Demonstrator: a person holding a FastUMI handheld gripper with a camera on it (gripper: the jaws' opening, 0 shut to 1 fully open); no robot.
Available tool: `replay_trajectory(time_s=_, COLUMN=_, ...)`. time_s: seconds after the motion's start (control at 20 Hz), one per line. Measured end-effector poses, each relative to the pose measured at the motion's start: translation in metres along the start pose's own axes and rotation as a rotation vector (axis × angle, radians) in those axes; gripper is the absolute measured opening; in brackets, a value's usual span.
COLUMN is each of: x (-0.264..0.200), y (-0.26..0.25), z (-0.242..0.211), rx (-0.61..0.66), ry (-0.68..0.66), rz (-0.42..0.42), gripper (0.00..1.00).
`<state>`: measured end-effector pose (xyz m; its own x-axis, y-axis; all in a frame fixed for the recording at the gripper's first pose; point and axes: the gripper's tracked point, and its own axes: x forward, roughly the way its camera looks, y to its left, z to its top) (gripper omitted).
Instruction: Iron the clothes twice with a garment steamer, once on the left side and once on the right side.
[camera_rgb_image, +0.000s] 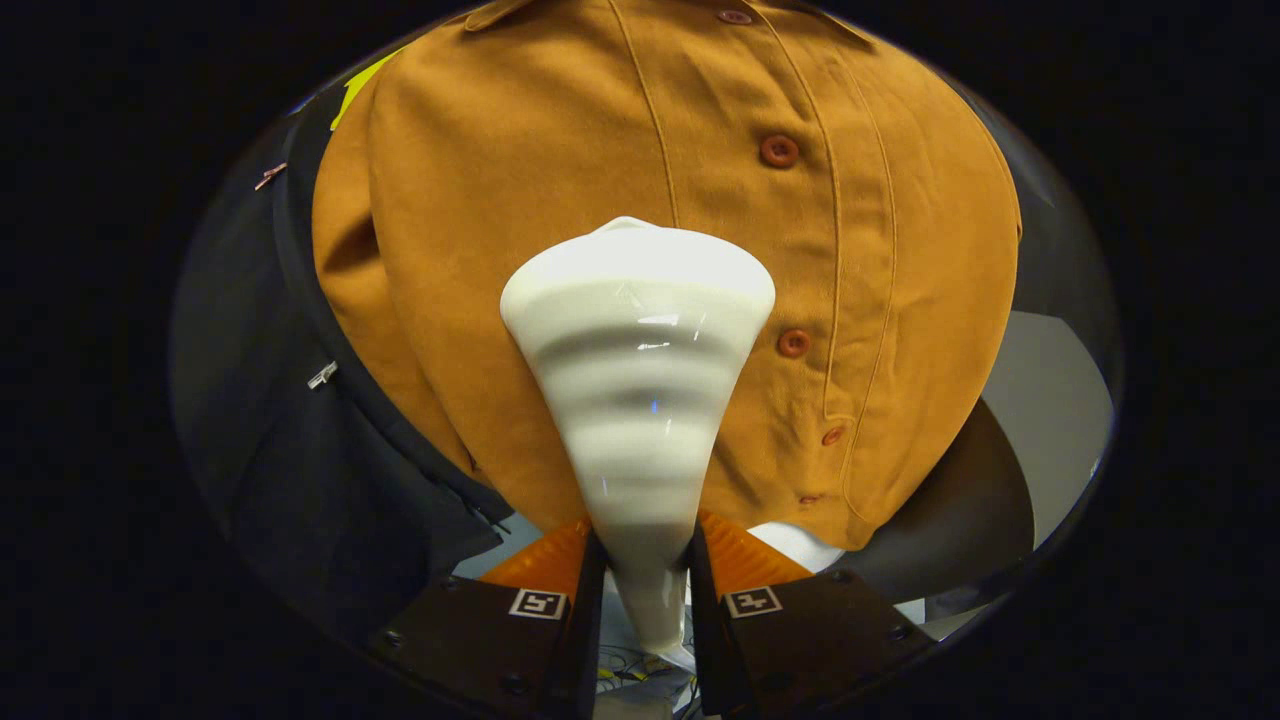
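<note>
Right now the gripper (645, 580) has its two fingers closed on the narrow neck of the steamer (640, 380), one finger on each side, so the tool is held fast. The steamer's long axis runs straight ahead from between the fingers, widening from the thin neck into a broad head at the far end. That head lies against, or just short of, the shirt (560, 190); whether it touches the cloth cannot be told, since the head's face points away and is hidden.

The head sits on the panel just to the left of the button placket (790, 250), about halfway up the garment, with buttons beside it to the right. So this looks like the left-side pass, and the coming stroke would likely run along the panel, up or down, keeping the placket to the right.

The shirt's collar is cut off beyond the head, and its hem is partly hidden behind the fingers. A dark garment (290, 420) hangs to the left, hard to make out. No steam is visible.
</note>
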<state>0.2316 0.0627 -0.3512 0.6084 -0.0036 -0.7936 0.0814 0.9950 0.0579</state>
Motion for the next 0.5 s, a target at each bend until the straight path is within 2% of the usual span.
replay_trajectory(time_s=0.5, x=0.008, y=-0.003, z=-0.052, rx=0.046, ry=0.141, rz=-0.001, gripper=0.43)
